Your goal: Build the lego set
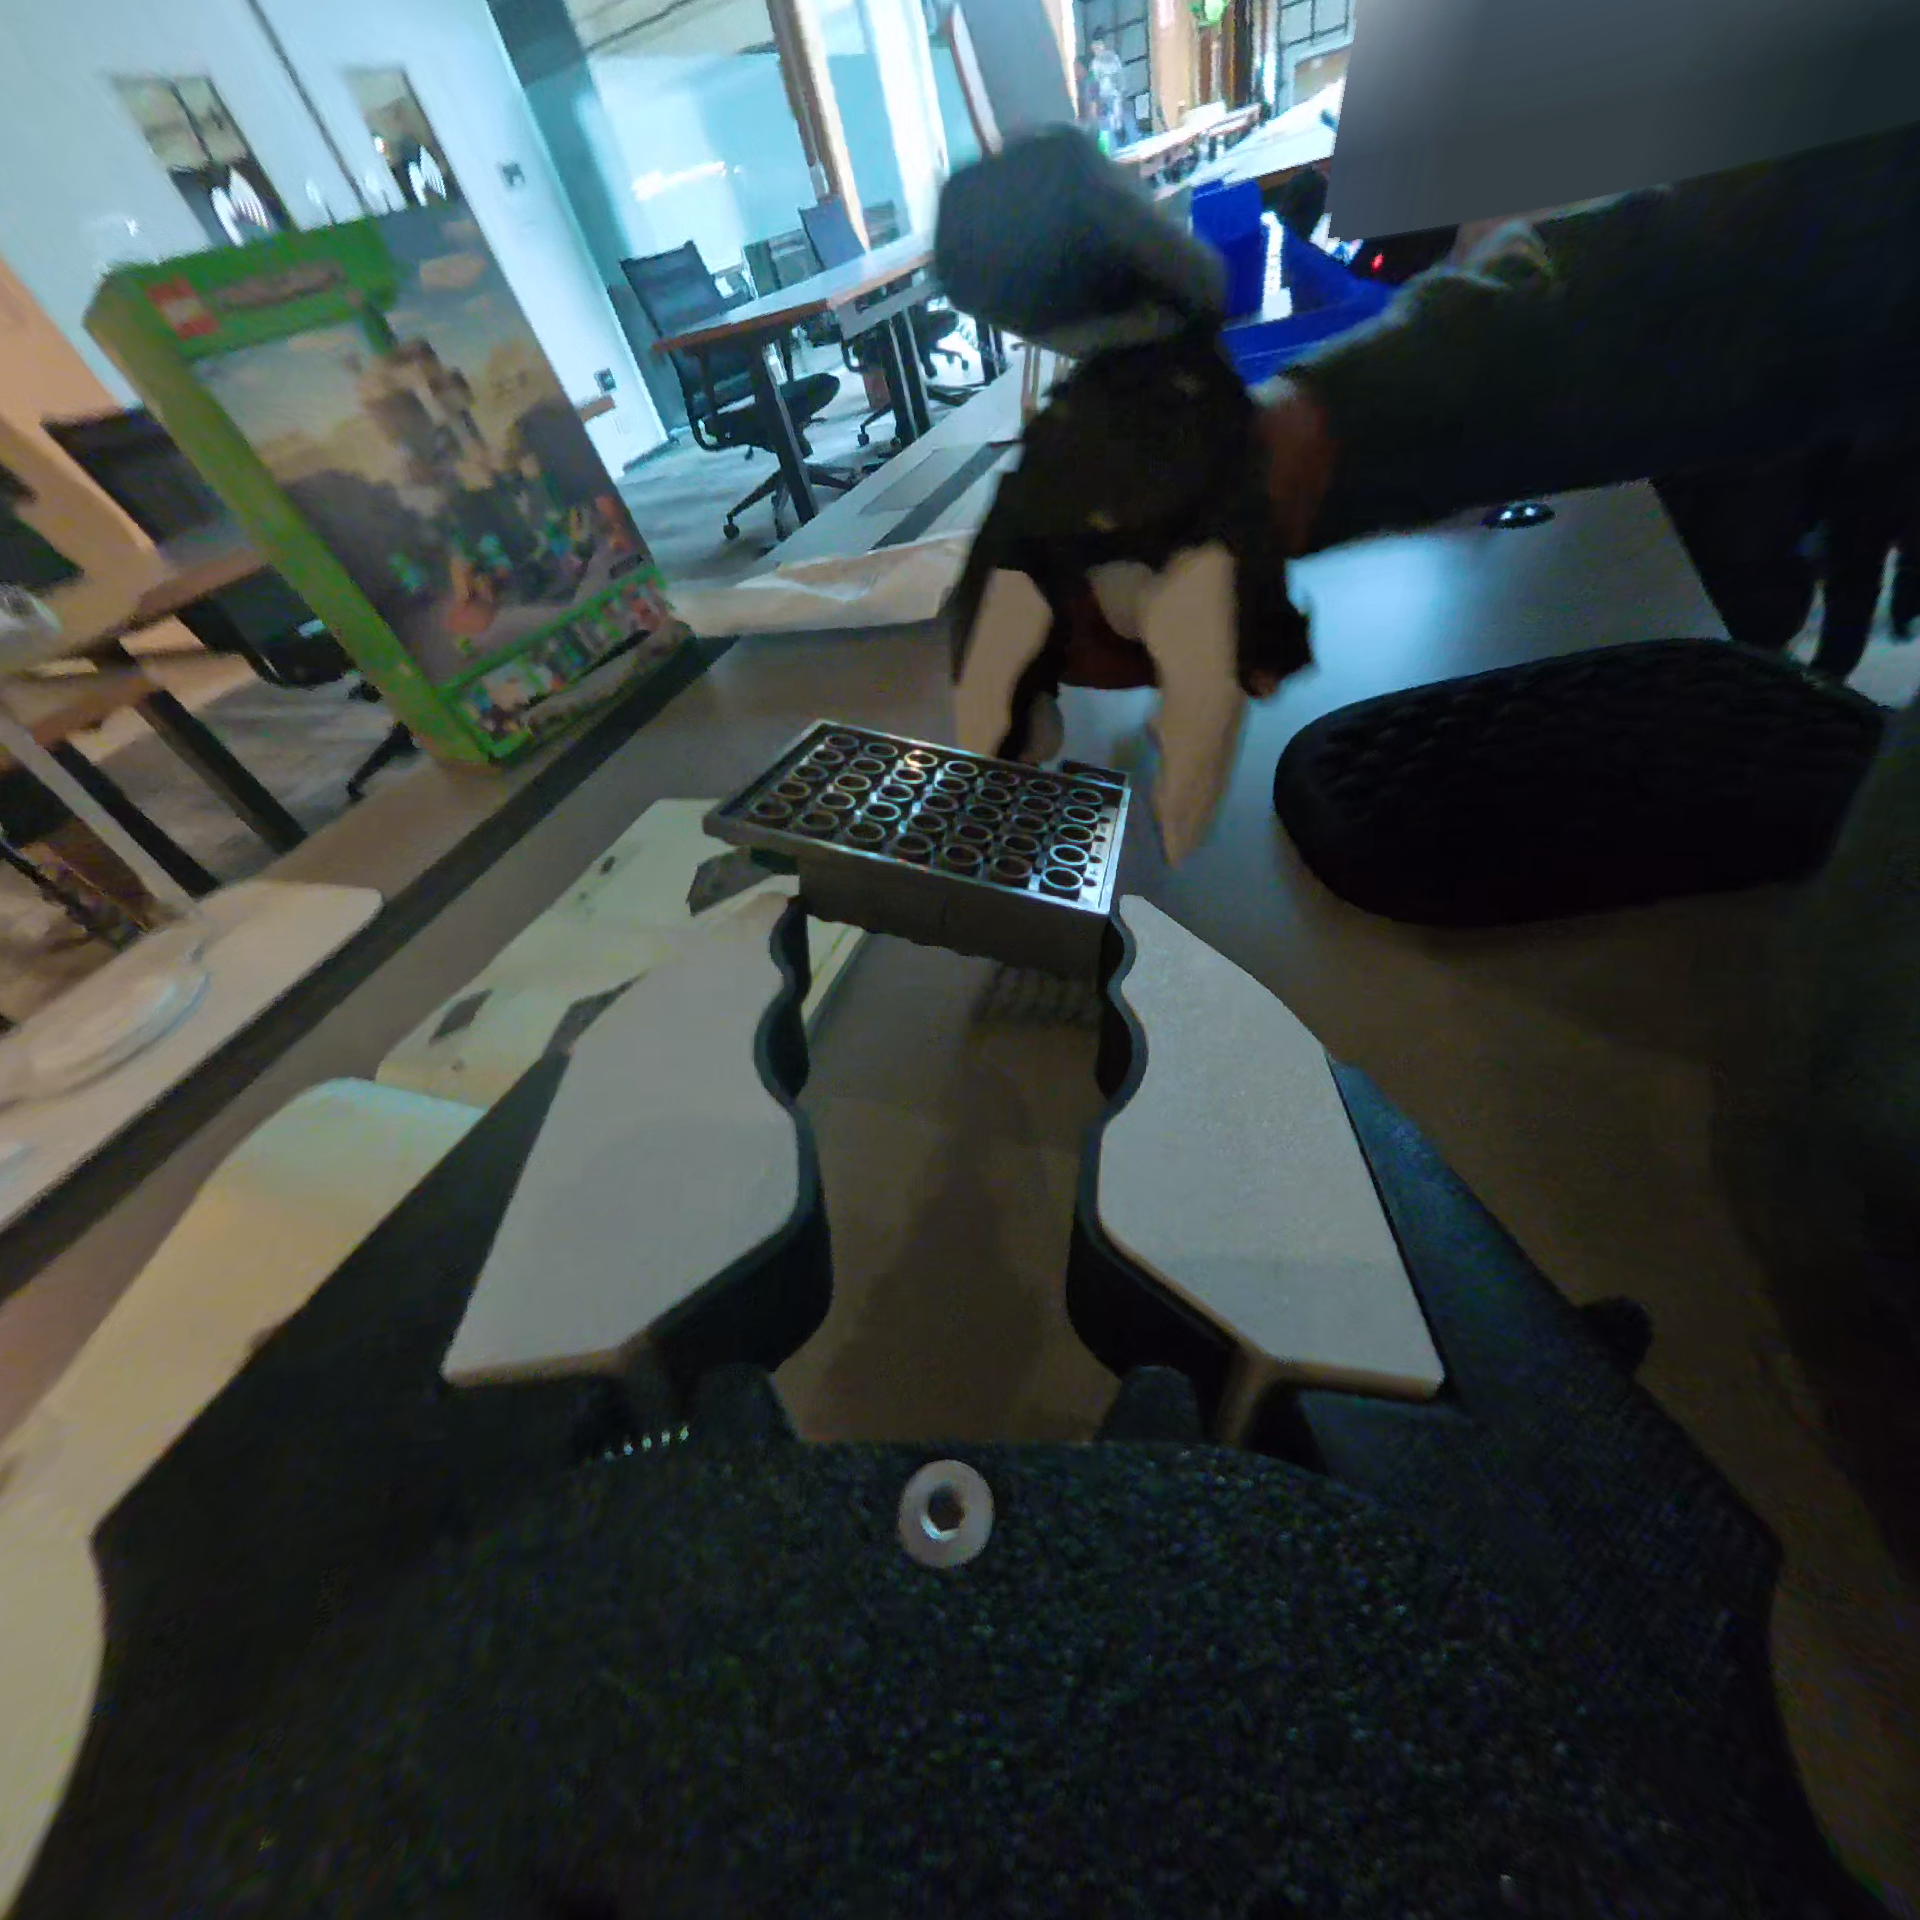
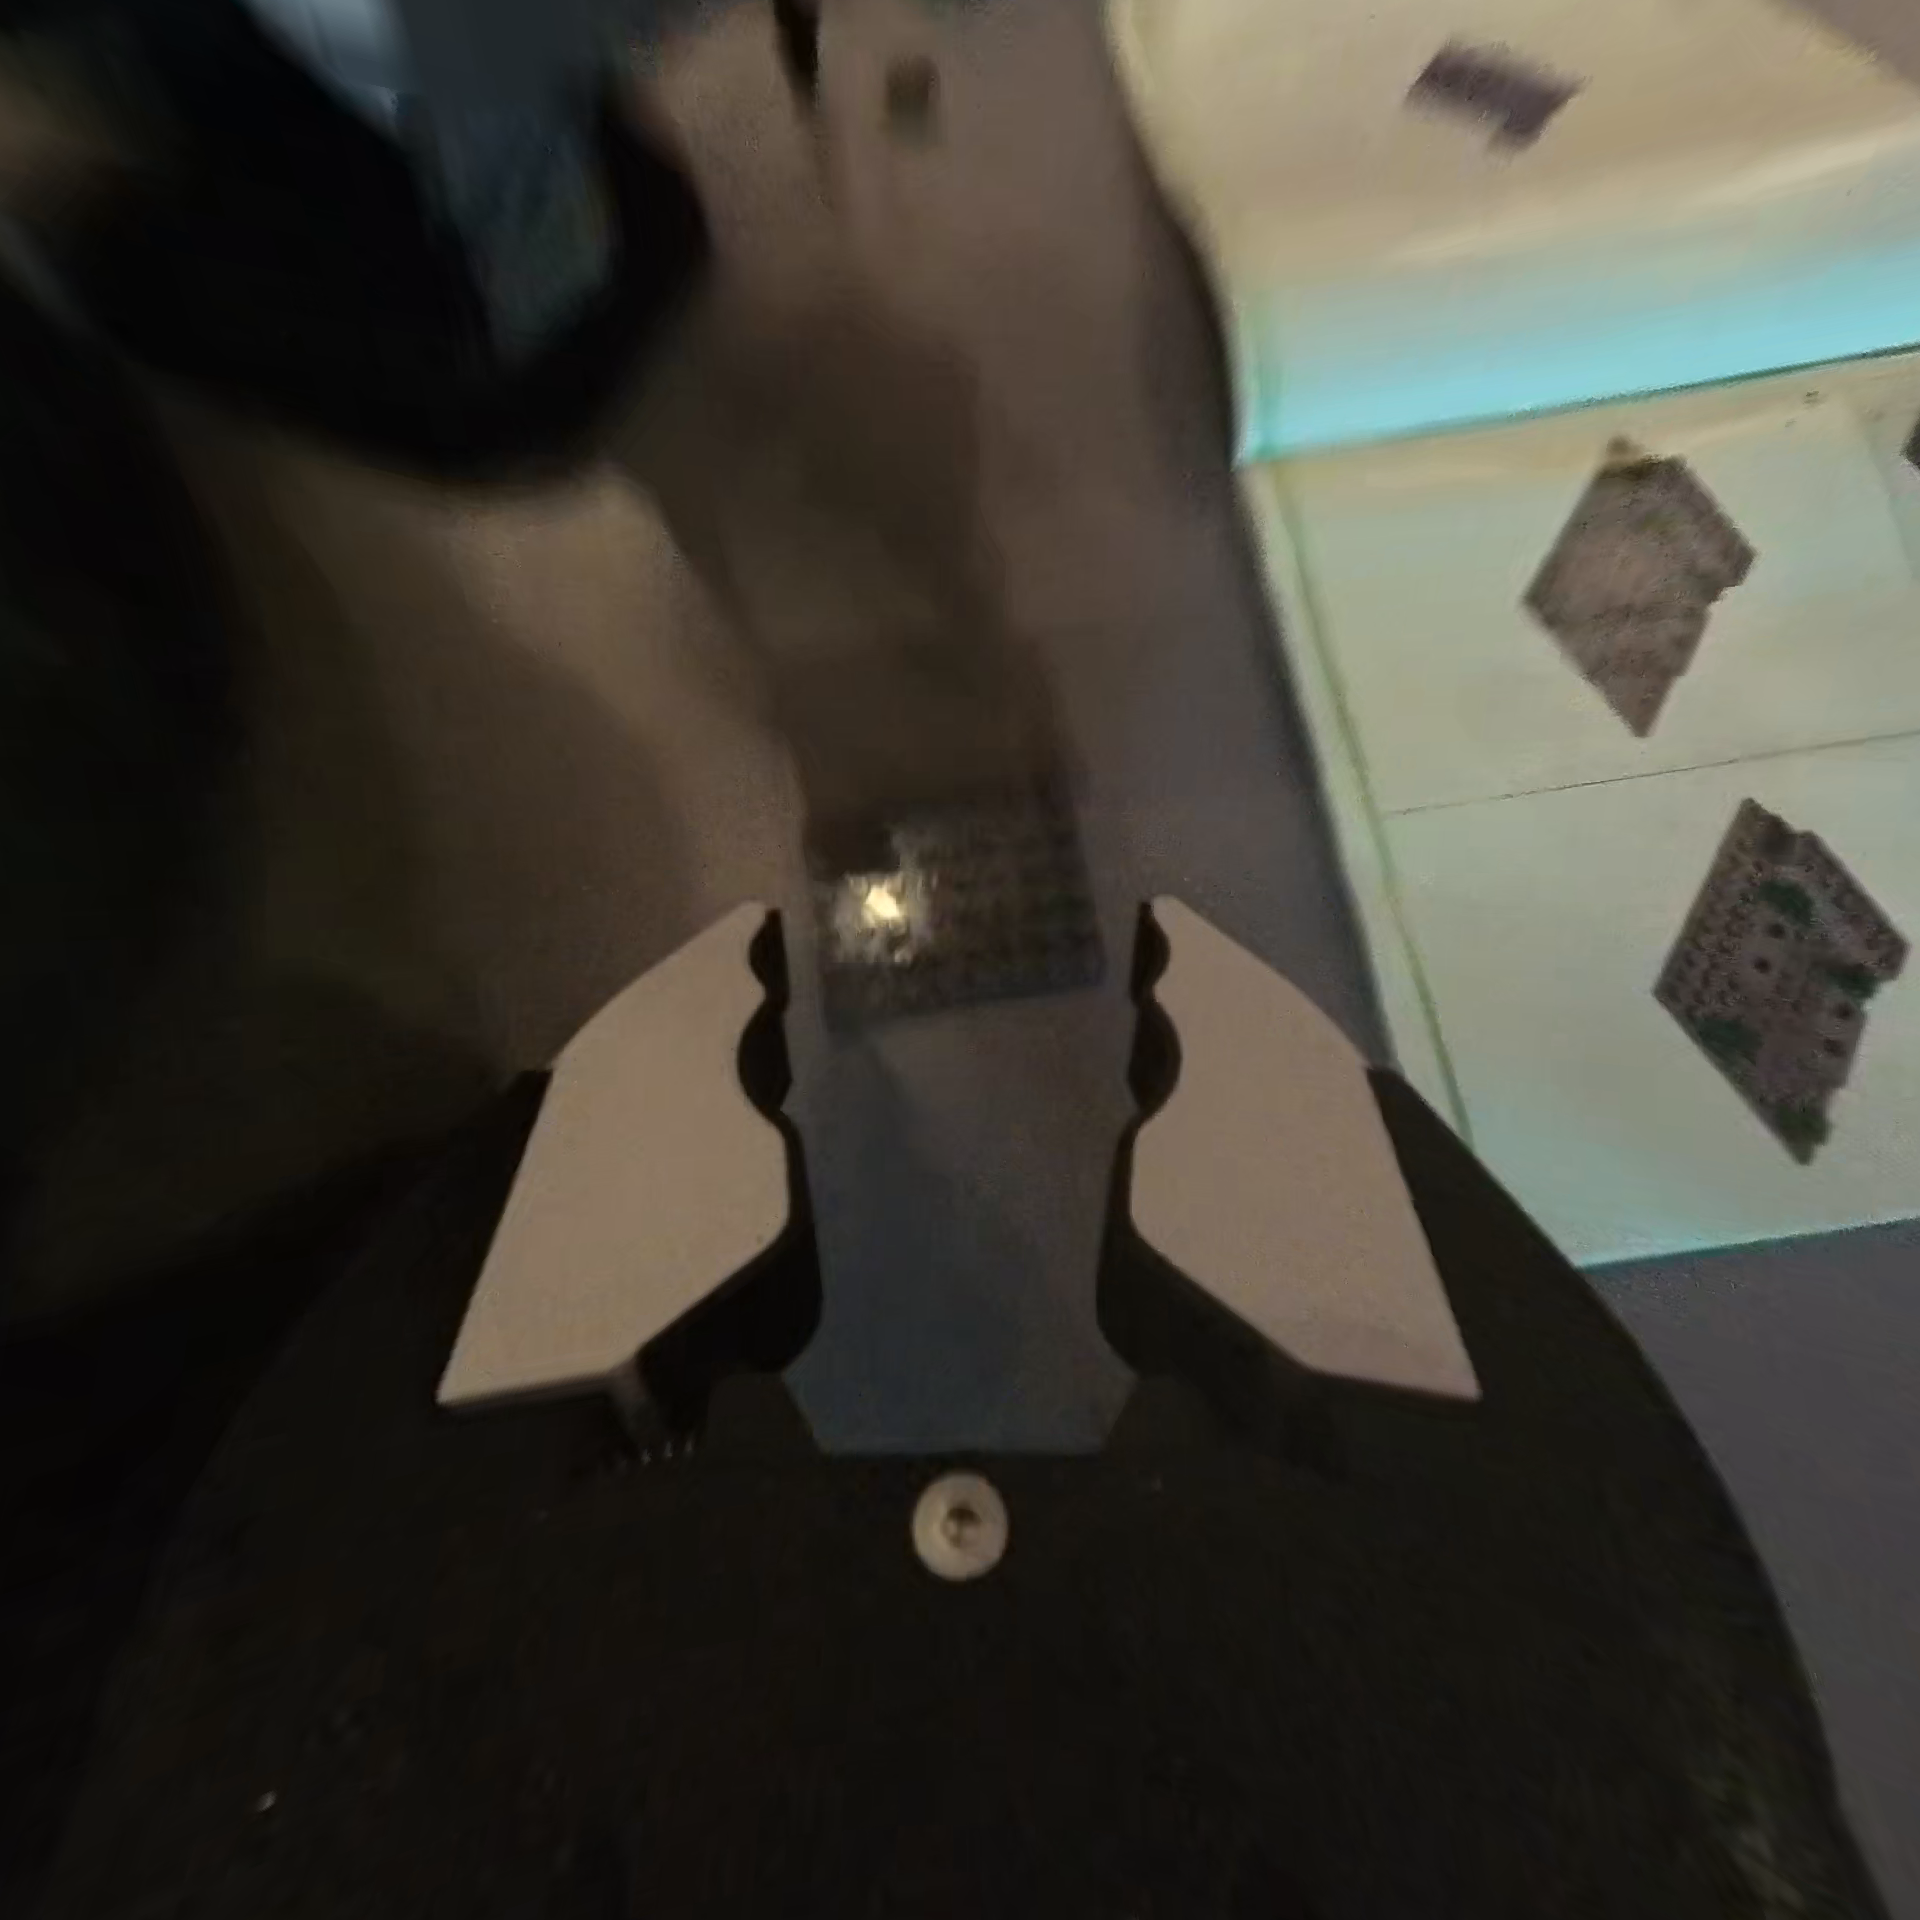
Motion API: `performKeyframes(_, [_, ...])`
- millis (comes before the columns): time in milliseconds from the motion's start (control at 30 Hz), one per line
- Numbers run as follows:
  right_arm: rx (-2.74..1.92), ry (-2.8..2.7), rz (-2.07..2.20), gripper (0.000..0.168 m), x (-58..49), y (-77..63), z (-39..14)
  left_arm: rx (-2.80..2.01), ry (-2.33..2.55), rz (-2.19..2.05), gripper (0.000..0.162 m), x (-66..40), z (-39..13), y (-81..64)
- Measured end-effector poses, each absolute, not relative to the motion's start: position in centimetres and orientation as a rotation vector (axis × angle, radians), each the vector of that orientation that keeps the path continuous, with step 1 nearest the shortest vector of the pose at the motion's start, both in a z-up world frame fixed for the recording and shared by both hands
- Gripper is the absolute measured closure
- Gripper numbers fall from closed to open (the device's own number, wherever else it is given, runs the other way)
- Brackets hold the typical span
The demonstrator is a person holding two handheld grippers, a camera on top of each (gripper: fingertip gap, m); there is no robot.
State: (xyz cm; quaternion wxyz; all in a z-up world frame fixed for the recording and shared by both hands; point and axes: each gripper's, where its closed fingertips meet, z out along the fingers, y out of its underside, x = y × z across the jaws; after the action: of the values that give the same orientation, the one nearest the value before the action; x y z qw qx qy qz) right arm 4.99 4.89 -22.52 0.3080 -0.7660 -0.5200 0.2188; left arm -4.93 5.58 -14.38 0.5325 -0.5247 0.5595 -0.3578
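The brown surface [image 1: 1403, 1039] carries everything, and places below are told from the dark lego plate. Behind and to the left of the plate stands the tall green lego box [image 1: 395, 488], upright, with a printed scene on its face. To the plate's right lies a black mesh cushion [image 1: 1579, 779] (oval, well apart from the plate). Under and to the left of the plate lies the open instruction booklet [image 2: 1621, 727], pale pages with printed build steps.

The left claw [image 1: 951, 935] is partly closed, its two tips pressed against the near corners of the lego plate [image 1: 935, 821], which it holds raised over the surface and slightly tilted. The plate is dark grey-brown, rectangular and thin, with rows of ringed studs on top.

Beyond the plate hangs the right claw [image 1: 1101, 748], fingers spread and pointing down, holding nothing; a dark-sleeved arm [image 1: 1558, 364] reaches in behind it. In its own blurred view the plate [image 2: 956, 904] lies ahead of its tips.
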Motion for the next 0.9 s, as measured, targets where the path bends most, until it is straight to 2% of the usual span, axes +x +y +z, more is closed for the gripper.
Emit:
performKeyframes(100, [-2.000,-1.519,0.432,0.092,4.3,4.0,-24.9,-1.279,1.311,-0.900,0.108,-4.7,-14.7,5.8])
performKeyframes(267, [-2.002,-1.584,0.465,0.087,4.2,5.1,-25.6,-1.281,1.307,-0.915,0.108,-4.4,-14.7,6.0])
performKeyframes(400, [-2.021,-1.630,0.554,0.102,4.1,5.0,-25.8,-1.291,1.303,-0.923,0.108,-4.5,-14.9,6.0])
performKeyframes(667, [-2.053,-1.632,0.667,0.103,3.5,4.0,-25.1,-1.307,1.300,-0.931,0.108,-4.6,-15.3,6.4])
performKeyframes(900, [-2.114,-1.584,1.164,0.103,1.3,0.5,-22.7,-1.305,1.302,-0.924,0.108,-4.6,-15.4,6.5])
